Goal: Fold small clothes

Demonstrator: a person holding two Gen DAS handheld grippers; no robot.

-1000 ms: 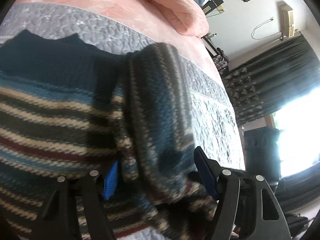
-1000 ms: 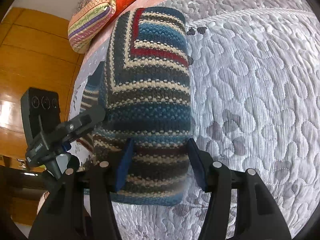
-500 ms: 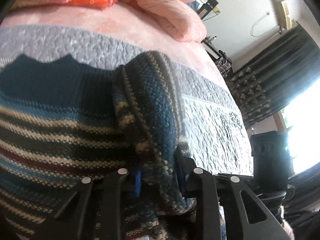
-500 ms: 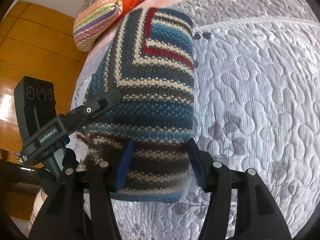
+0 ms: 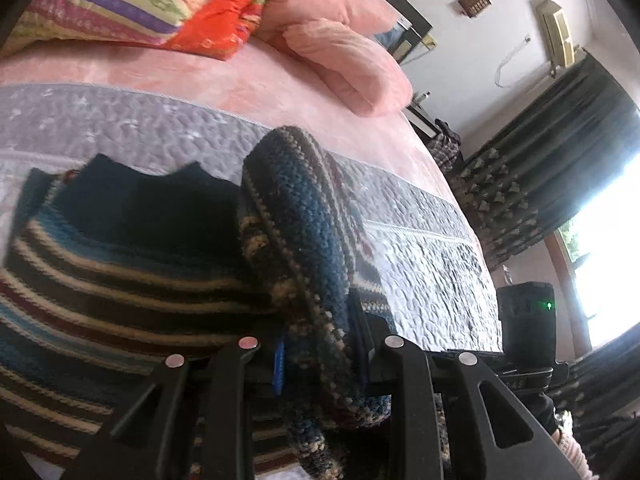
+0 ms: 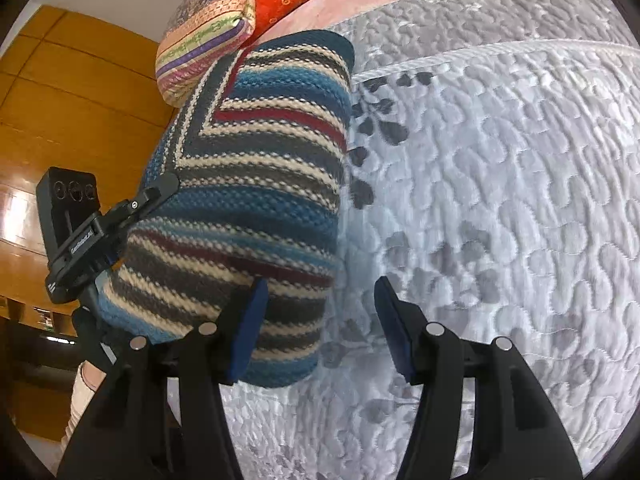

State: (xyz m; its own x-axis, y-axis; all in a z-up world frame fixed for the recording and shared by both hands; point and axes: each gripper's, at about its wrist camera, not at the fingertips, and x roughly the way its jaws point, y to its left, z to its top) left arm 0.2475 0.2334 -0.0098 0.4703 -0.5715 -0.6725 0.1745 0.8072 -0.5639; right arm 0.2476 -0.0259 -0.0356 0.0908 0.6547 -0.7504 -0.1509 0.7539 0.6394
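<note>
From my remote seat, I saw a grey quilted bedspread [image 6: 500, 184], with striped and orange pillows [image 5: 132, 4] and a pink pillow [image 5: 348, 64] far behind. Dark curtains [image 5: 552, 168] hung at right.

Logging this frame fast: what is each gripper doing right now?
Left gripper: shut on a fold of the striped sweater.
Right gripper: open, holding nothing, at the sweater's edge above the grey quilt.

Bare quilt [image 6: 500, 208] right of sweater [image 6: 256, 184]; pillows [image 5: 132, 4] behind.
</note>
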